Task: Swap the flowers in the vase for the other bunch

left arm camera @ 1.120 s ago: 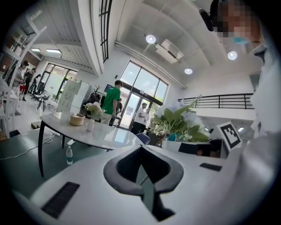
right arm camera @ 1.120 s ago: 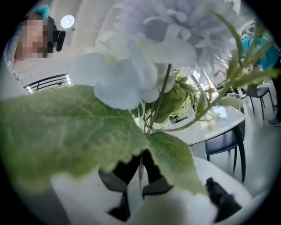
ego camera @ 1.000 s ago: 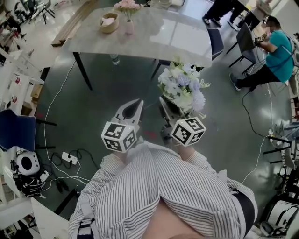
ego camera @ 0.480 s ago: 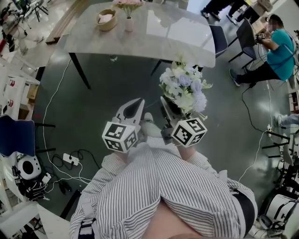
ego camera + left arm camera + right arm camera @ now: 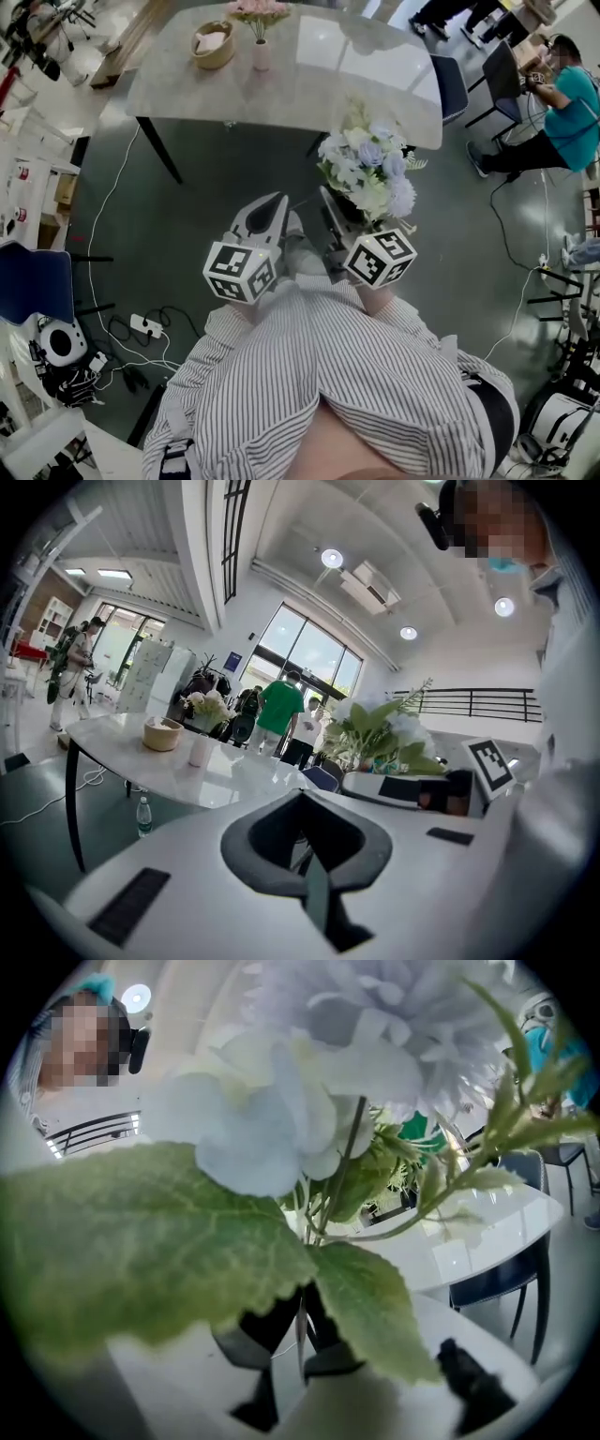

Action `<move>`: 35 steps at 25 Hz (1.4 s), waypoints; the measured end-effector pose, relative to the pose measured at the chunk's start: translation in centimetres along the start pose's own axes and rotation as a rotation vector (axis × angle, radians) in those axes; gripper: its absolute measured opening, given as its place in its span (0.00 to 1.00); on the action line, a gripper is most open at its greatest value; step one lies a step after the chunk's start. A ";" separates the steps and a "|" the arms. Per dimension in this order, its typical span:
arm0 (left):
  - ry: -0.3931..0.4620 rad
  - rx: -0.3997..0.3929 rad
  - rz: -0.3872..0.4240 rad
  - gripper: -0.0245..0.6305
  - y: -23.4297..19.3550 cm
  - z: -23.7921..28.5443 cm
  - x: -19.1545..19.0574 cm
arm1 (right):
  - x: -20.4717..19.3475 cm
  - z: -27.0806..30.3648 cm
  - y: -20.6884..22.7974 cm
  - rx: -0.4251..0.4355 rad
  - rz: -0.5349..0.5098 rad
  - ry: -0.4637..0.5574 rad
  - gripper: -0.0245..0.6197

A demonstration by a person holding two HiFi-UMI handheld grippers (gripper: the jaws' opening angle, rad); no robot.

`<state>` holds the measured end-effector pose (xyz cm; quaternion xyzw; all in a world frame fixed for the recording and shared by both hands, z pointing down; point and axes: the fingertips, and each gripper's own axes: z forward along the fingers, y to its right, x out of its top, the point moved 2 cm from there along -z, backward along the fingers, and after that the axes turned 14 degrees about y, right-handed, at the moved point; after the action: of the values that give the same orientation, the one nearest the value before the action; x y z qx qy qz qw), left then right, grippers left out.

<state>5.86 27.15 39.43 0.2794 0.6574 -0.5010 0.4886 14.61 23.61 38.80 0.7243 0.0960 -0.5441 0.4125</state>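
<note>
Right claw (image 5: 300,1340): jaws nearly together, pinching the thin stems of the white-and-lilac bunch (image 5: 367,172). The blooms and leaves stand up above the jaws and fill most of the right gripper view.

Left claw (image 5: 309,869): jaws fully together, nothing between them.

Both claws are held side by side in front of the person's striped shirt (image 5: 319,375), over the dark floor (image 5: 206,178), pointing toward the table (image 5: 309,94). The table is well ahead of the claws.

On the table's far left part, the vase (image 5: 261,54) is upright and carries the pink flowers (image 5: 257,10). A tan bowl (image 5: 213,44) sits just beside it on the left.

A power strip (image 5: 142,324) with cables lies on the floor at left.
</note>
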 end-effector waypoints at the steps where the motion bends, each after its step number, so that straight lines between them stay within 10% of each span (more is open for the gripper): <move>1: 0.002 0.002 -0.001 0.05 -0.6 1.0 0.3 | 0.3 1.1 0.6 0.003 -0.002 -0.001 0.08; 35: 0.052 0.131 0.049 0.05 -11.4 22.8 5.7 | 8.4 22.3 14.3 0.135 0.019 -0.007 0.08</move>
<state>2.24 1.35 38.15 0.3396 0.6289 -0.5233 0.4640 10.49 -3.78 37.02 0.7493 0.0507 -0.5480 0.3683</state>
